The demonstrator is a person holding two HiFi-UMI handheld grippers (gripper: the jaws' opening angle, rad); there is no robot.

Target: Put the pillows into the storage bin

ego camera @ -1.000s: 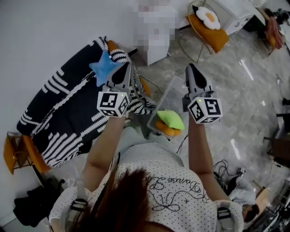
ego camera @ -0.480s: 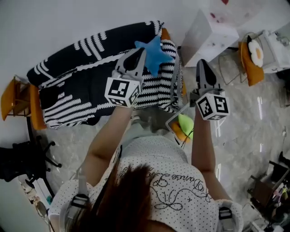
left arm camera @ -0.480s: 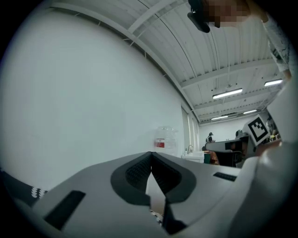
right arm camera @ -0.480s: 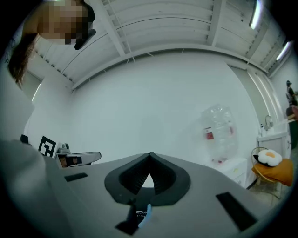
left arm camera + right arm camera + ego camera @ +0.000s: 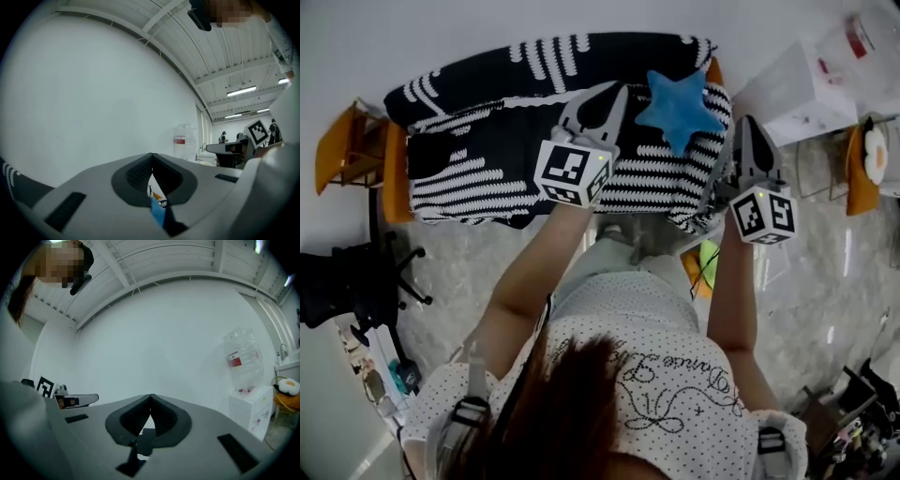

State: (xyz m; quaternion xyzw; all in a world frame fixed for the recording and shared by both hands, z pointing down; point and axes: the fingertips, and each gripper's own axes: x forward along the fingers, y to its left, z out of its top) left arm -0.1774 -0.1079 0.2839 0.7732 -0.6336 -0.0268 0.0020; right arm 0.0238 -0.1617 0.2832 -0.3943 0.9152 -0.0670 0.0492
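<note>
Blue stood out first: the star pillow lay flat on a black-and-white striped throw against the white wall, touched by neither tool. The left tongs hung over the throw just beside the star, on its left. In the left gripper view those tongs were pressed fully together with nothing between them, aimed at the bare wall. Only a sliver of blue and striped cloth showed through the gap beneath the tips.

The right tongs were over the throw's right end, near a white box. The right gripper view showed them closed tight as well, empty, facing the same wall.

Down by the person's right forearm I could see a green pillow and an orange pillow touching each other. The storage bin around them was mostly hidden behind that arm. It sat low on the marbled floor, well apart from the star. A fried-egg cushion rested on an orange chair at the far right.
</note>
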